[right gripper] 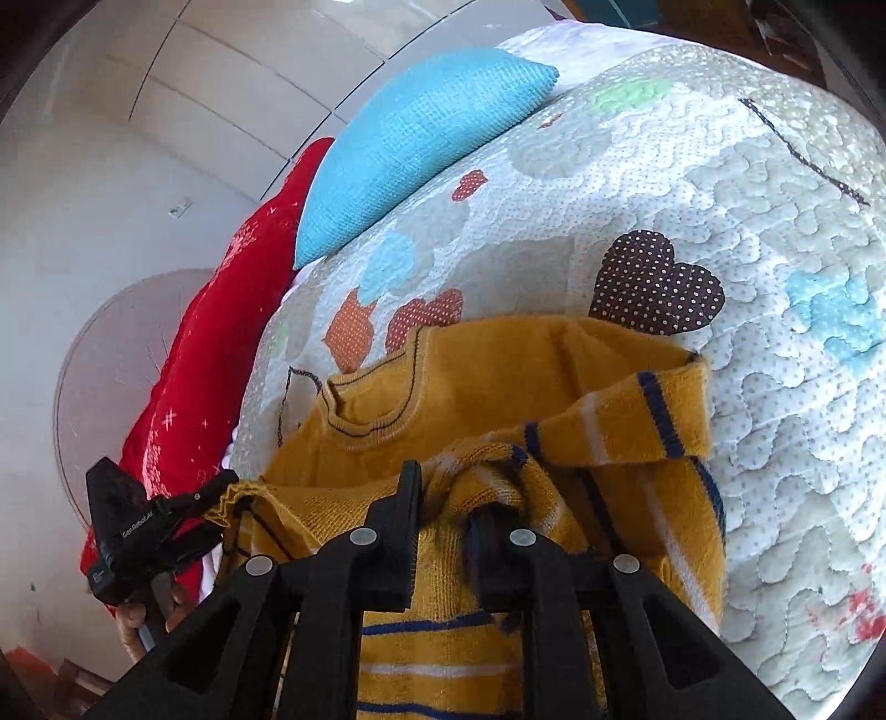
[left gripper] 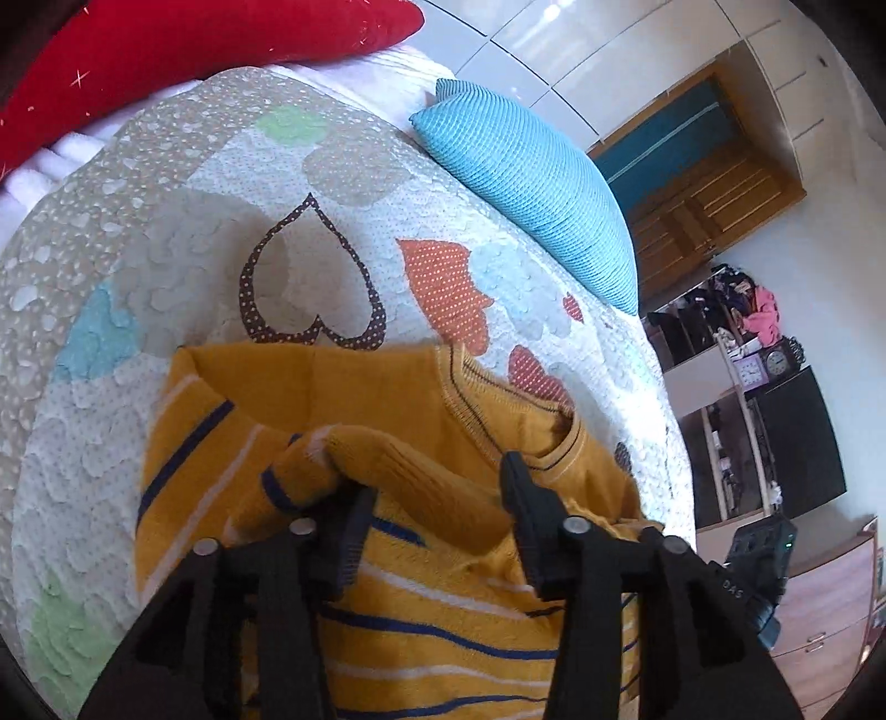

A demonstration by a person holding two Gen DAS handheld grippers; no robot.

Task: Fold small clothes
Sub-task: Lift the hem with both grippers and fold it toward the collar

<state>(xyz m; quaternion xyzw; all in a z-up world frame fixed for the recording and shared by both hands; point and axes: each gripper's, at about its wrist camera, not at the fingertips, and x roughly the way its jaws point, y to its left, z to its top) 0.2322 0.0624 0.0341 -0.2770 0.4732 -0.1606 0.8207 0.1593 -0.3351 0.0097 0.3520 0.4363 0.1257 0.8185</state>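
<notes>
A small mustard-yellow knit sweater (left gripper: 432,387) with navy and white stripes lies on the quilted bedspread (left gripper: 183,221), collar (right gripper: 360,421) toward the pillows. Both sleeves are folded in over the body. My left gripper (left gripper: 434,479) is open right above the sweater; a folded sleeve end (left gripper: 326,454) drapes over its left finger, clear of the right one. In the right wrist view my right gripper (right gripper: 448,493) stands slightly open, with a bunched striped sleeve fold (right gripper: 487,471) loose between its fingers. The left gripper (right gripper: 221,490) also shows there at the sweater's left edge, held by a hand (right gripper: 133,615).
A blue ribbed cushion (left gripper: 531,177) and a red cushion (left gripper: 183,50) lie at the head of the bed. The quilt (right gripper: 720,249) stretches beyond the sweater. Beside the bed stand wooden drawers (left gripper: 819,626), a dark cabinet (left gripper: 797,437) and a cluttered shelf with clocks (left gripper: 764,360).
</notes>
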